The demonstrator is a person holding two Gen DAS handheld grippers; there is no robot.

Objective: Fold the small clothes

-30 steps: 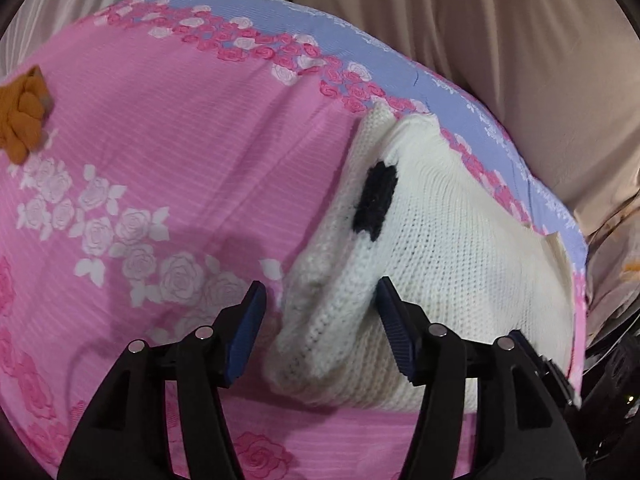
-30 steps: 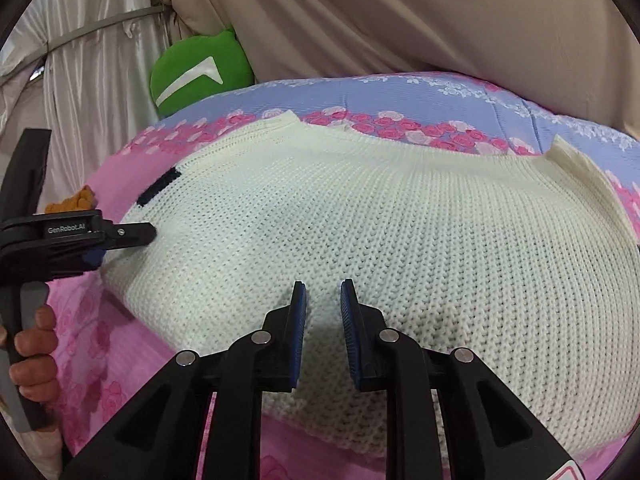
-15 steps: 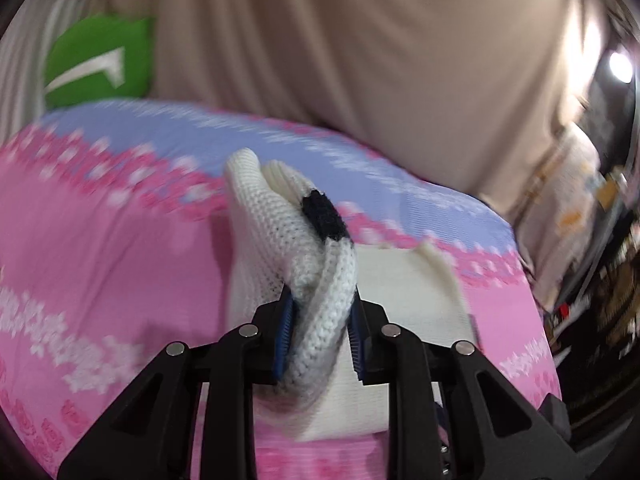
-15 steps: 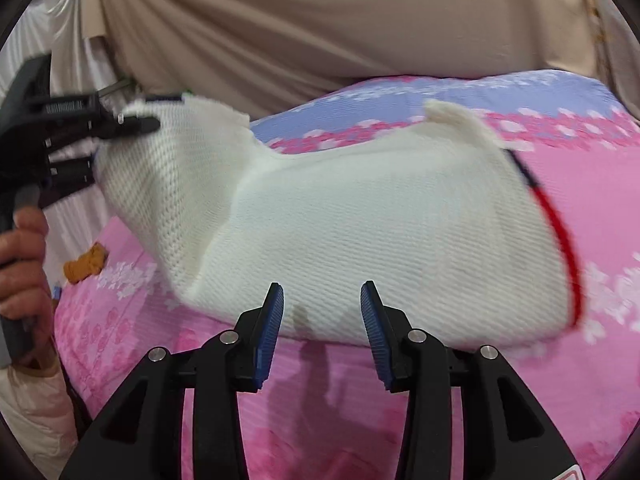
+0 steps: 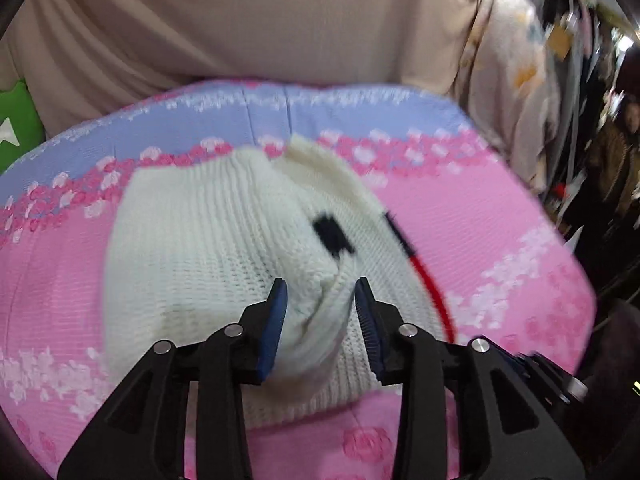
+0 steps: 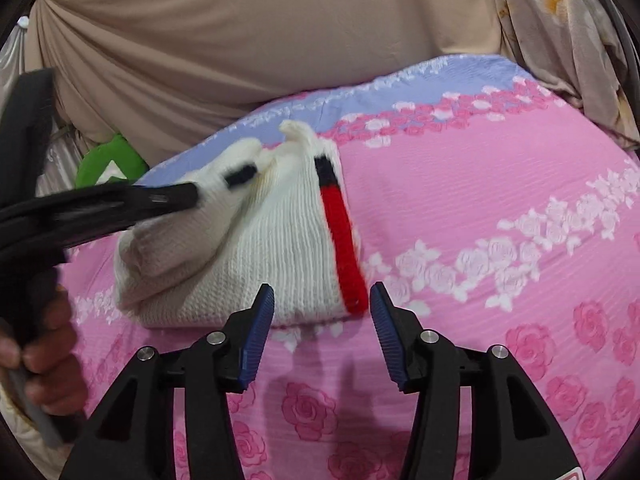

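A small cream knitted sweater (image 5: 208, 248) with black patches and a red-and-black trim lies folded over on the pink floral bedsheet (image 5: 500, 240). My left gripper (image 5: 320, 304) is open, its fingers on either side of a raised fold of the knit. In the right wrist view the sweater (image 6: 280, 240) lies in a heap, with the left gripper (image 6: 188, 196) at its upper left part. My right gripper (image 6: 322, 312) is open and empty, just in front of the sweater's near edge by the red trim (image 6: 344, 248).
A beige curtain (image 6: 260, 32) hangs behind the bed. A green cushion (image 6: 108, 160) sits at the back left. Hanging clothes (image 5: 520, 80) and dark clutter stand to the right of the bed. A blue band (image 5: 320, 108) runs along the sheet's far edge.
My left gripper carried the sweater's side over to the right and has opened, letting the fold drop onto the garment. My right gripper has opened wider.
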